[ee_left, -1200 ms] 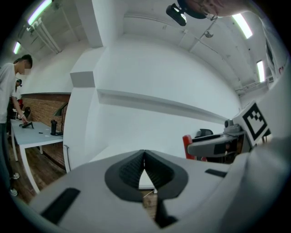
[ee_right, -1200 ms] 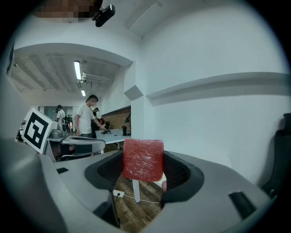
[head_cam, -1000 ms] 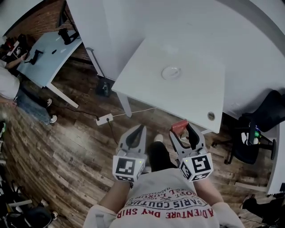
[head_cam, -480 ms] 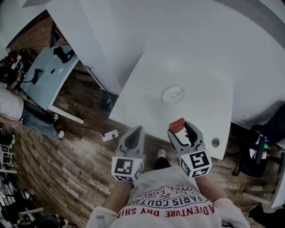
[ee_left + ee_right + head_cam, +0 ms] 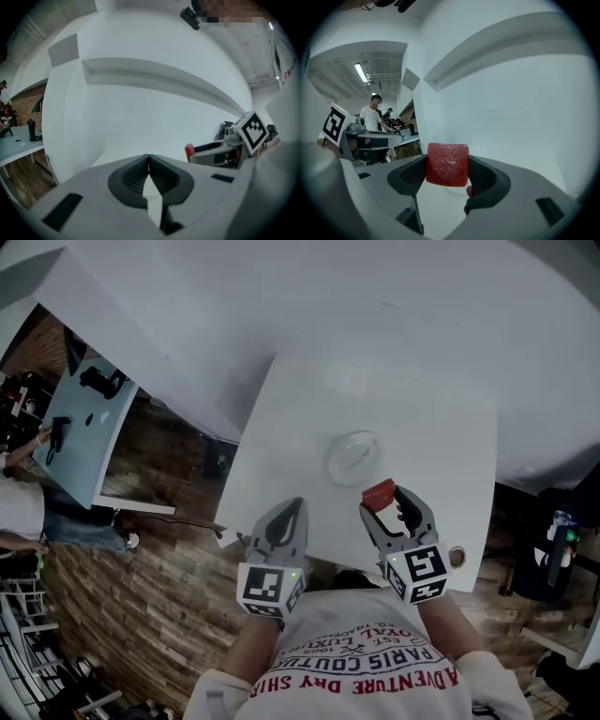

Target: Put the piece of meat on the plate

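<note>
1. The right gripper (image 5: 386, 505) is clenched on the piece of meat (image 5: 379, 493), a red block squeezed between both pads (its top stands proud of them).
2. The plate (image 5: 354, 457) lies on the white table (image 5: 281, 446) just ahead of that claw's tips and slightly to their left, apart from the meat.
3. The left gripper (image 5: 296, 507) has its jaws pressed together on nothing. It is level with the right one, over the table's near edge.
4. Bare tabletop spreads ahead of both claws up to the wall (image 5: 281, 315). The table's right edge and a round cable hole (image 5: 457, 557) sit to the right of the right claw.
</note>
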Demonstrator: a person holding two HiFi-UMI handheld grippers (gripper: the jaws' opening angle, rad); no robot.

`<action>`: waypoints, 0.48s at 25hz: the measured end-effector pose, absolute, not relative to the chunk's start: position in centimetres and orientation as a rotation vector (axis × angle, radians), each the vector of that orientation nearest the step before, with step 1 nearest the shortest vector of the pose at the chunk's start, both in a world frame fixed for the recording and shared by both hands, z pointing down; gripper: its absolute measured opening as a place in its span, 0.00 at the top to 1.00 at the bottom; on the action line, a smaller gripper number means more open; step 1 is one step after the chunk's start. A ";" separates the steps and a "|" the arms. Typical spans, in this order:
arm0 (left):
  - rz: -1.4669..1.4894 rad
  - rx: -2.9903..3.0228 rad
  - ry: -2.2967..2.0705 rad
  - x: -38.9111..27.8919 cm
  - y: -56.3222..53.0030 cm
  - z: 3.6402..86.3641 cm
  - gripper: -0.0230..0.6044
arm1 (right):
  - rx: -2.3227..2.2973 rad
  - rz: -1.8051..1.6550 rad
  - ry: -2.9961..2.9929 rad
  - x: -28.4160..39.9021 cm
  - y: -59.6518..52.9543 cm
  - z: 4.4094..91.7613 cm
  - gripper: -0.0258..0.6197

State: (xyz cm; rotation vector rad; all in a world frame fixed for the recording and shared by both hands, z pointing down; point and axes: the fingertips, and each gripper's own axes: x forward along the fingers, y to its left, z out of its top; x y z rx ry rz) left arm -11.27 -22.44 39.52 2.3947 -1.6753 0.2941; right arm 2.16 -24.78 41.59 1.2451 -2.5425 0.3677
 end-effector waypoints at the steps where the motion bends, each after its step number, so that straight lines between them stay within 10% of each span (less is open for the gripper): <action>1: 0.297 2.395 -1.659 -11.1 -23.1 39.9 0.95 | 1.249 0.380 -2.522 2.3 -25.3 42.1 0.53; 12: 0.361 2.440 -1.378 -12.2 -30.3 45.0 0.95 | 1.276 0.390 -2.326 -0.9 -31.4 46.6 0.53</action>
